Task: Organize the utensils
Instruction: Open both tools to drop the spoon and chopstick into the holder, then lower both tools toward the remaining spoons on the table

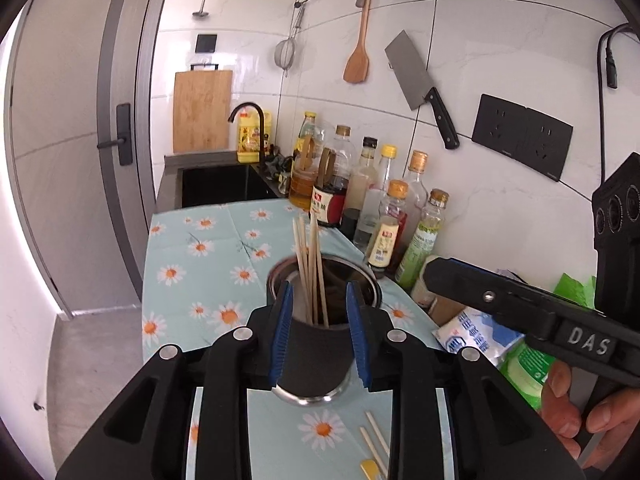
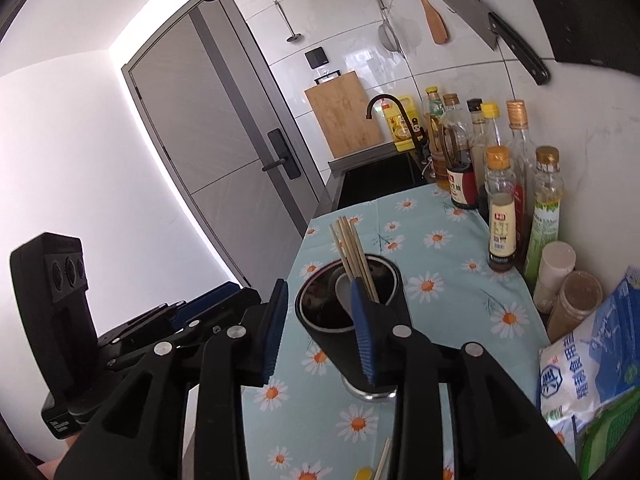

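Observation:
A black utensil holder with a steel rim stands on the daisy-print cloth and holds several wooden chopsticks. My left gripper is open just short of the holder, with nothing between its blue pads. Two loose chopsticks and a yellow-tipped utensil lie on the cloth below it. In the right wrist view the holder also shows a white spoon beside the chopsticks. My right gripper is open and empty before it. The left gripper hangs at its left.
Oil and sauce bottles line the wall on the right, with jars and bags of salt nearer me. A black sink with a faucet and a cutting board lies beyond the cloth. A cleaver hangs above.

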Tool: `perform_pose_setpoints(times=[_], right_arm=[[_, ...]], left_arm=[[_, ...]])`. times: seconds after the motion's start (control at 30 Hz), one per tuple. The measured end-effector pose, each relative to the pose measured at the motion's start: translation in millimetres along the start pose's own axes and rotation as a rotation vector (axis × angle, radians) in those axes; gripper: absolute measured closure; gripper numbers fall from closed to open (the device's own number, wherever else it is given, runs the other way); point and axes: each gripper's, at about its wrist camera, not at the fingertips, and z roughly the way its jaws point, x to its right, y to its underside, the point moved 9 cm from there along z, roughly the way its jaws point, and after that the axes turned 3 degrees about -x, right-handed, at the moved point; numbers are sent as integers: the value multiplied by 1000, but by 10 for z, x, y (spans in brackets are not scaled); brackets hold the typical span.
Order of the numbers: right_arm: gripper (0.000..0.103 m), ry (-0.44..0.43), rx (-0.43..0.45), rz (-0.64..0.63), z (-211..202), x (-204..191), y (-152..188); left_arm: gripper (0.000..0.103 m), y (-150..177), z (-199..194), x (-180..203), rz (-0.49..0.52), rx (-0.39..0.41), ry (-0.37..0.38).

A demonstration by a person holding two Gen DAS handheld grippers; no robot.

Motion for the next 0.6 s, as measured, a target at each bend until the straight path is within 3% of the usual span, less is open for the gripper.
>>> perform_pose_setpoints(times=[0.13, 0.27, 0.6], right_arm=[[69, 3, -23, 31, -117, 59, 148], [65, 16, -54, 73, -188, 216, 312], [65, 48, -189, 197, -254, 747, 960]], left_arm=[[76, 162, -81, 61, -14, -20, 24], [63, 354, -122, 102, -38, -51, 51], [63, 1035, -28, 176, -87, -190, 87]])
